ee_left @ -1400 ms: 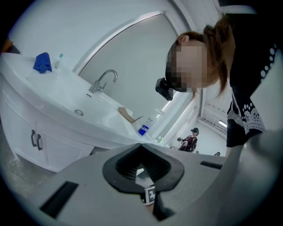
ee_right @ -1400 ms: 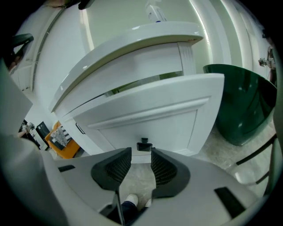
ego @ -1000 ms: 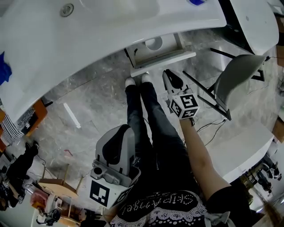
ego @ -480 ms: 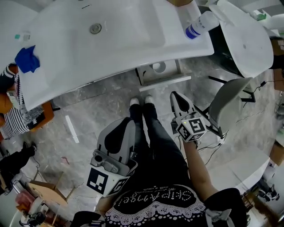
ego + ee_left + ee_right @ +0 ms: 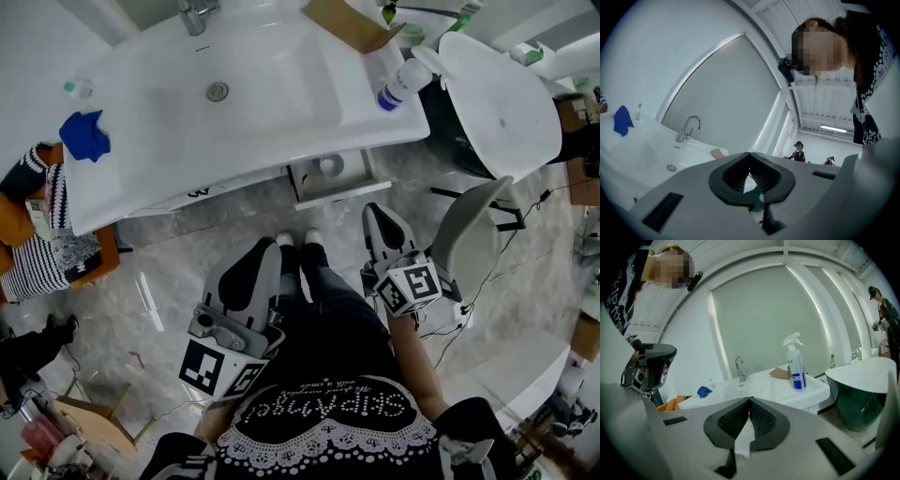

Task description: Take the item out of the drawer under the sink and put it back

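Note:
Under the white sink counter (image 5: 234,103) the drawer (image 5: 339,193) stands pulled out, and a white round item (image 5: 330,166) lies inside it. My right gripper (image 5: 375,212) hangs shut in front of the drawer, apart from it. In the right gripper view its tips (image 5: 750,401) meet, with only the white counter showing behind the gap. My left gripper (image 5: 265,247) is shut too and sits further left, above the person's dark trousers. In the left gripper view its tips (image 5: 750,155) are closed with nothing between them.
On the counter stand a spray bottle (image 5: 398,82), a blue cloth (image 5: 86,134), a faucet (image 5: 192,14) and a cardboard piece (image 5: 349,21). A white bathtub (image 5: 497,103) and a grey chair (image 5: 464,234) are to the right. Orange and striped items (image 5: 37,253) lie at the left.
Both grippers have risen, and the right one has come away from the drawer front. The head view now takes in much more of the sink counter.

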